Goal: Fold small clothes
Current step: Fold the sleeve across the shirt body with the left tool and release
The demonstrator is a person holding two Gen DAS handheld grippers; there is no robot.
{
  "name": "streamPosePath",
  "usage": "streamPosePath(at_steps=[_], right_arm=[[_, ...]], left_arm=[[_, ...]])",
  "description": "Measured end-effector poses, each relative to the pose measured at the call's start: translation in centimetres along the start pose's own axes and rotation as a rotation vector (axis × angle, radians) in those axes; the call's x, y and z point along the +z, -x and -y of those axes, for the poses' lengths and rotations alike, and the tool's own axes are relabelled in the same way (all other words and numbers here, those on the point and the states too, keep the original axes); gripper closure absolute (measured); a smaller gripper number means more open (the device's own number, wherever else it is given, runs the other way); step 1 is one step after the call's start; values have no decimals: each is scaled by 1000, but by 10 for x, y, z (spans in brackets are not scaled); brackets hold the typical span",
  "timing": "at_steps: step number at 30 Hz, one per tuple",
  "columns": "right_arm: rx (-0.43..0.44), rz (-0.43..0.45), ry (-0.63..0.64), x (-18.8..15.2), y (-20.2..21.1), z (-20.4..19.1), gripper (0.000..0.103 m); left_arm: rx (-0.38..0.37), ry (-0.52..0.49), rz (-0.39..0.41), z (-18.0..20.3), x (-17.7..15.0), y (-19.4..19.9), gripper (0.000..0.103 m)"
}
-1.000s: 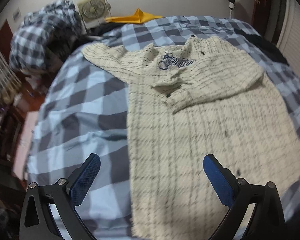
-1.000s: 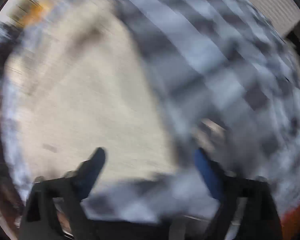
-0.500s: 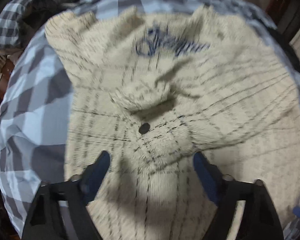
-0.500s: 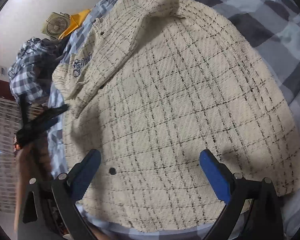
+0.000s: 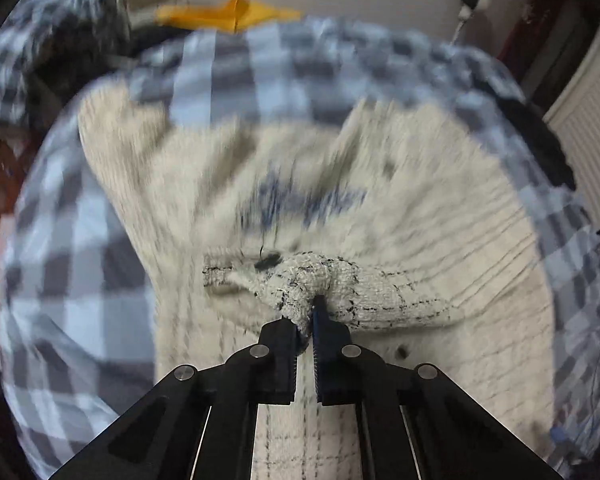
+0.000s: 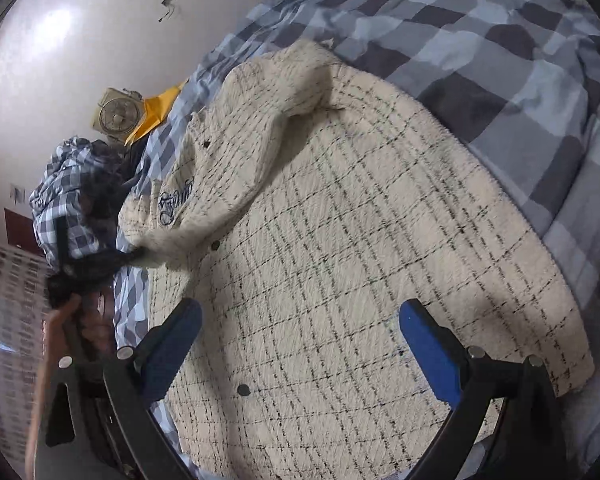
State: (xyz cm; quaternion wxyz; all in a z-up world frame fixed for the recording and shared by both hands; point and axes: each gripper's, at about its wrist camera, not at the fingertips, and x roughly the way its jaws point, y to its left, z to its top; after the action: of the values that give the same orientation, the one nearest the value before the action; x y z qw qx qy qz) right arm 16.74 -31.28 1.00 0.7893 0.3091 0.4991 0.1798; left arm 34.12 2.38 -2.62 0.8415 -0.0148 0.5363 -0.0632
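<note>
— Left wrist view first: what's nearest?

— The left gripper (image 5: 312, 320), its jaws pressed together on a bunched cuff (image 5: 320, 284) of the cream plaid jacket (image 5: 440, 216). They have just been closing, and the fabric is pinched between the pads. Everything past the cuff is smeared with blur.

— And the right wrist view?

— The right gripper (image 6: 300, 344) hangs over the lower part of the jacket (image 6: 360, 240), jaws spread wide with nothing between them. Dark buttons (image 6: 243, 390) dot the front edge just ahead of it.

— Where does the jacket lie?

— Flat on a bed with a blue and grey checked cover (image 6: 480, 60), one sleeve (image 6: 284, 92) folded across the chest.

— Any writing?

— Dark blue embroidered script (image 6: 172, 204) on the chest; I can't make out the letters. In the left view it is only a blue smear (image 5: 300, 204).

— Farther back?

— A checked heap of cloth (image 6: 56, 200) beside the bed, then a yellow envelope (image 6: 152, 116) and a beige fan (image 6: 116, 116) against the white wall (image 6: 80, 40).
</note>
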Motion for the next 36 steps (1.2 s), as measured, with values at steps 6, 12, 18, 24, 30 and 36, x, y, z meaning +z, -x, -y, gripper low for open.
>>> streamPosePath(at_steps=[6,12,18,24,30,36], right_arm=[[-67,-72,-5,2,-19,7,5],[-133,-178,-22,-3,-49,14,6],[-130,-181,-10,-2,-45,9,5],[-114,-182,-20,-4,-44,10,5],[-111,-205,-8,-6,-50,5,6],[-114,-244,-16,-8,-61,5,5]], left_arm=[[-101,-178,352,13,32,102,97],[1,-186,327,-22,-12,48,96],[-6,86,-197,-105,-96,-89,96],[13,170,-161,-125,-82,-59,96],[12,47,-17,-81,-21,-21,96],[-41,175,29,-64,12,-57,95]])
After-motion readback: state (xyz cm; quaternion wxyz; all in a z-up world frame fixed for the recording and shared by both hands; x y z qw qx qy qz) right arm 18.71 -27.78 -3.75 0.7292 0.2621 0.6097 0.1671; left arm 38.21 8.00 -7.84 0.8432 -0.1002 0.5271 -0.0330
